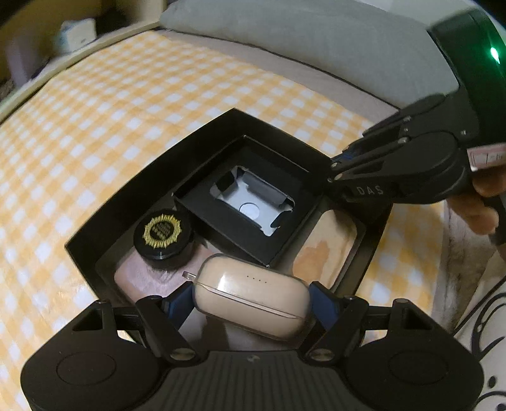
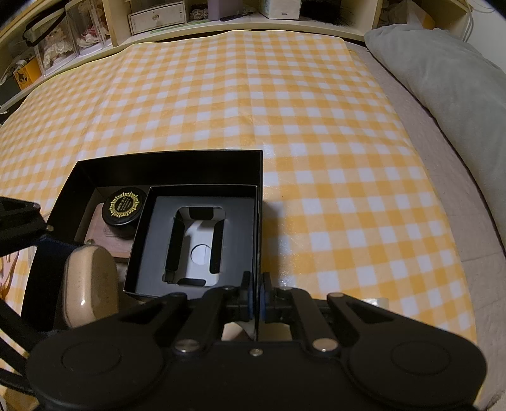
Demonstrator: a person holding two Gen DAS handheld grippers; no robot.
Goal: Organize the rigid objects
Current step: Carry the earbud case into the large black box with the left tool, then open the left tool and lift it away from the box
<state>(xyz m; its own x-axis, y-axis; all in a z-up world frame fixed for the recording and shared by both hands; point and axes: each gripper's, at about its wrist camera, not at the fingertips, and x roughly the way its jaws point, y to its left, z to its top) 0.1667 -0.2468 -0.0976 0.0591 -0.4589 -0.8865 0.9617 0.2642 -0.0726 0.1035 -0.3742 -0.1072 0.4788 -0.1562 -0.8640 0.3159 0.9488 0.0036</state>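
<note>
A large black box (image 1: pixel 151 172) (image 2: pixel 177 164) lies open on the yellow checked cloth. Inside it are a round black tin with a gold emblem (image 1: pixel 163 234) (image 2: pixel 124 207) and a smaller black box with a grey cut-out insert (image 1: pixel 249 202) (image 2: pixel 197 240). My left gripper (image 1: pixel 251 300) is shut on a beige earbud case (image 1: pixel 253 303) (image 2: pixel 90 284), held over the box's near part. My right gripper (image 2: pixel 256 294) (image 1: pixel 336 172) is shut on the large box's right wall (image 2: pixel 258 202).
The yellow checked cloth (image 2: pixel 284 95) covers a bed. A grey pillow (image 2: pixel 449 82) (image 1: pixel 300 41) lies at the right. Shelves with boxes and clutter (image 2: pixel 158 19) run along the far edge. A patterned white fabric (image 1: pixel 487 316) lies at the right in the left wrist view.
</note>
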